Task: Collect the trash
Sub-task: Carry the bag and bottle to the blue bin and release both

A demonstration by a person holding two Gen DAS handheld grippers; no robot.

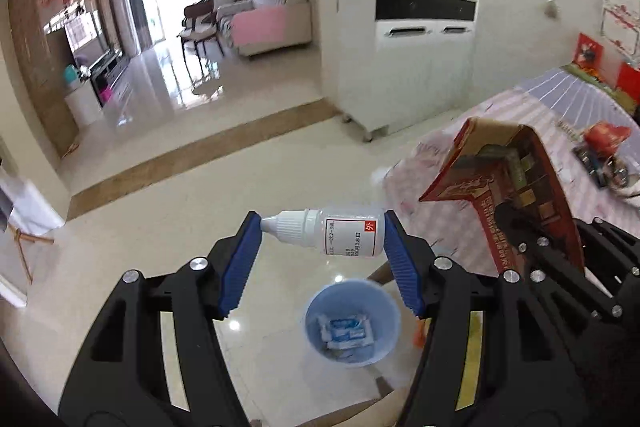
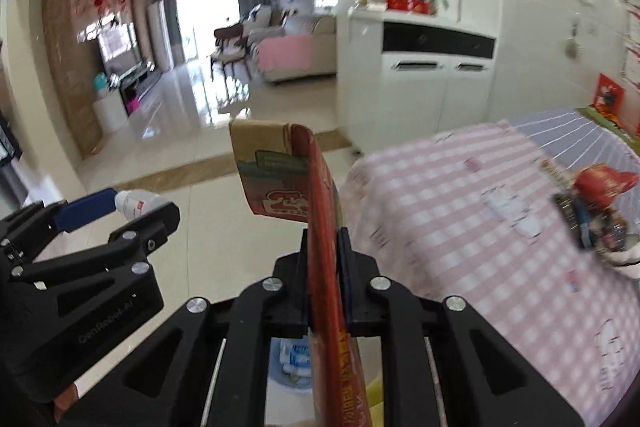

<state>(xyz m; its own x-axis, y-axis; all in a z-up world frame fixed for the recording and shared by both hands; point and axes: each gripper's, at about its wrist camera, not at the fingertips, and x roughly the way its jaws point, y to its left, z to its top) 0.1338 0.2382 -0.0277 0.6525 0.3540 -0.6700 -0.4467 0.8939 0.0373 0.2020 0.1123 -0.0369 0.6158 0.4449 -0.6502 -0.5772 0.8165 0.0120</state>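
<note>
My left gripper (image 1: 322, 231) has its blue fingers (image 1: 240, 259) clamped end to end on a small white dropper bottle (image 1: 340, 233), held sideways above the blue bin (image 1: 352, 321) on the floor at six o'clock, with wrappers inside. My right gripper (image 2: 326, 247), at three o'clock of the left, has its fingers pressed together on a flattened red carton (image 2: 316, 203), beside the checked desk (image 2: 460, 211).

A glossy cream tile floor (image 1: 168, 227) carries a small blue bin (image 1: 352, 323) holding white-and-blue wrappers. Beside it the counter (image 2: 460, 219), under a pink checked cloth, bears a red bag (image 2: 604, 187) near its far right edge.
</note>
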